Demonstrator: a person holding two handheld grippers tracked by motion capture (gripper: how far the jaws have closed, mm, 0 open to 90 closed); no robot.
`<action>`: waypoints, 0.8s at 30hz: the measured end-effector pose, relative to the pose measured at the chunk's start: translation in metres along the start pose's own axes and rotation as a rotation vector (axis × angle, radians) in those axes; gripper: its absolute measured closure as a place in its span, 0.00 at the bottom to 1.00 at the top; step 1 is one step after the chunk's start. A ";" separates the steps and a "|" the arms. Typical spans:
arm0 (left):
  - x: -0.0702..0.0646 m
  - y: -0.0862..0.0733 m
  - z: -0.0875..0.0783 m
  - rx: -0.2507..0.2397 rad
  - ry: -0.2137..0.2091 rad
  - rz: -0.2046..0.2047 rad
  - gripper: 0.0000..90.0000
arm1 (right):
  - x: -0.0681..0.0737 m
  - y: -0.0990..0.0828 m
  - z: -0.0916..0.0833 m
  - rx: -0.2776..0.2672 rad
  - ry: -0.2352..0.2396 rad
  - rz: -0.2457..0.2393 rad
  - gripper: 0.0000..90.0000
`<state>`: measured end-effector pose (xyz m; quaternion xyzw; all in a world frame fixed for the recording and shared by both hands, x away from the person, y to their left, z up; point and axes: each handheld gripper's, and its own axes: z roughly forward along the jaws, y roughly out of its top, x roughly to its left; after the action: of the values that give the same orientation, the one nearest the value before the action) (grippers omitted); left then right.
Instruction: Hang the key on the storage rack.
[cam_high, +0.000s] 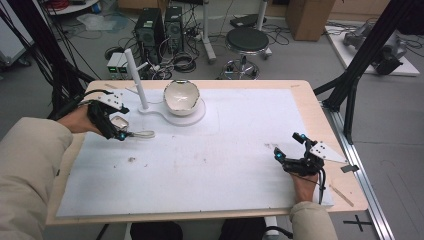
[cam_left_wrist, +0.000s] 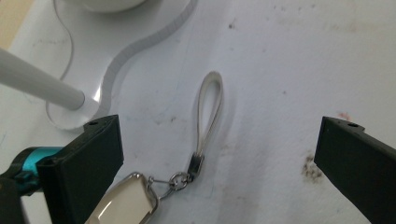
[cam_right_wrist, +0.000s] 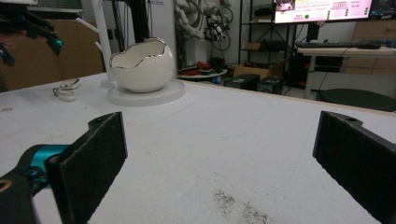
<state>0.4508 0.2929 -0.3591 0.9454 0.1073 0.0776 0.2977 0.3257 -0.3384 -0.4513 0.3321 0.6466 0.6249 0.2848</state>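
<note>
Left claw (cam_high: 117, 131) (jaws wide) over keychain (cam_left_wrist: 140, 196), strap (cam_left_wrist: 208, 112) btwn.

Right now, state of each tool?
Left tool: open, over the keychain, holding nothing.
Right tool: open, holding nothing.

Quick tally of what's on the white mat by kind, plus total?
Egg-shaped bowl: 1
White stand with upright post: 1
Keychain with strap loop: 1
Grippers: 2, left gripper open over the keychain, right gripper open
Total: 5
</note>
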 end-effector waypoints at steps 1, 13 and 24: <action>0.000 -0.001 0.002 0.020 0.001 0.006 0.02 | 0.000 0.000 0.000 0.000 -0.001 0.002 0.02; 0.005 -0.004 0.024 0.106 0.005 0.019 0.03 | 0.000 0.000 0.000 0.002 -0.003 0.004 0.02; 0.006 -0.006 0.041 0.173 0.001 0.032 0.09 | -0.001 0.000 0.000 0.003 -0.001 0.009 0.02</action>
<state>0.4642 0.2771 -0.3949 0.9692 0.0985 0.0734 0.2136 0.3258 -0.3390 -0.4513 0.3358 0.6460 0.6250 0.2815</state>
